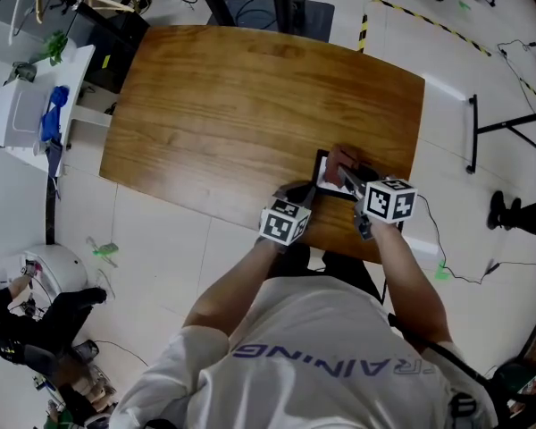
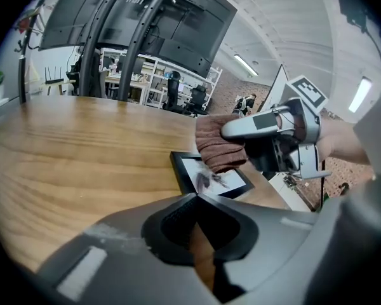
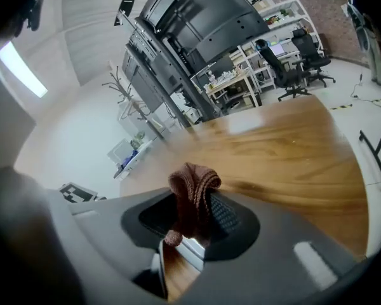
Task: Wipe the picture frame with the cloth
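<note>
A black picture frame lies flat near the front edge of the wooden table. My right gripper is shut on a brown knitted cloth and holds it over the frame's far right part. In the left gripper view the cloth touches the frame's glass, with the right gripper above it. In the right gripper view the cloth bulges up out of the jaws. My left gripper has its jaws together, its tips at the frame's near left corner, whose near edge they hide.
The table's front edge runs just behind both grippers, close to the person's body. A white cart stands to the left of the table. A black stand base and cables lie on the floor at the right.
</note>
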The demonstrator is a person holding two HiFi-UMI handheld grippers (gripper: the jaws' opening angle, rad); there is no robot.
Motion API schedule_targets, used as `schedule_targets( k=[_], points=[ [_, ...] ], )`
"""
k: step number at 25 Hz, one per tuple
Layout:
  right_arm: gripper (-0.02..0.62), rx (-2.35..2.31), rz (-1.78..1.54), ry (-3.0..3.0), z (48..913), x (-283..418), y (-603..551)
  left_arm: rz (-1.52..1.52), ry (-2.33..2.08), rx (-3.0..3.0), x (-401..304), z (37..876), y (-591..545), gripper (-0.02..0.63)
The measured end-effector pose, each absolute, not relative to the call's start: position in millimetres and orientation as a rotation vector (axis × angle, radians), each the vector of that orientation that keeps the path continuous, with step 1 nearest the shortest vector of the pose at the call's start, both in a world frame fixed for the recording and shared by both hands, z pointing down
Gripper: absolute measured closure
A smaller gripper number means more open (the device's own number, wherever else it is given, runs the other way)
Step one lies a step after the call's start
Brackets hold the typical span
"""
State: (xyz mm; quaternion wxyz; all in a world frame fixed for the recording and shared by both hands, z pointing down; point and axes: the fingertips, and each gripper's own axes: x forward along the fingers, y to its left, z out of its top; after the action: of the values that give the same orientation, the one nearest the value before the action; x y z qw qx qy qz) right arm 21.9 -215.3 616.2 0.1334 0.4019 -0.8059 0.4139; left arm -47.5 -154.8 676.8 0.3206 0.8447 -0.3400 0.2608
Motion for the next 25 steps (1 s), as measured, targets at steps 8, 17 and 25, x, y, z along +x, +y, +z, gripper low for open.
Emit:
schedule_targets(
  k=[8, 17, 25],
  points=[
    [0.471, 1.1, 1.162, -2.273, 637, -23, -204, 0.664, -0.906, 2.216, -47, 675, -154, 0.601],
    [0.469, 1.139, 1.13, -2.201, 645, 9, -195, 0.644, -0.931, 2.206, -48, 676, -153, 0.601],
    [0.469, 1.266, 1.154, -2.142, 646, 68, -181, 0.645, -0.951, 2.213, -48, 676, -153, 0.601]
  ],
)
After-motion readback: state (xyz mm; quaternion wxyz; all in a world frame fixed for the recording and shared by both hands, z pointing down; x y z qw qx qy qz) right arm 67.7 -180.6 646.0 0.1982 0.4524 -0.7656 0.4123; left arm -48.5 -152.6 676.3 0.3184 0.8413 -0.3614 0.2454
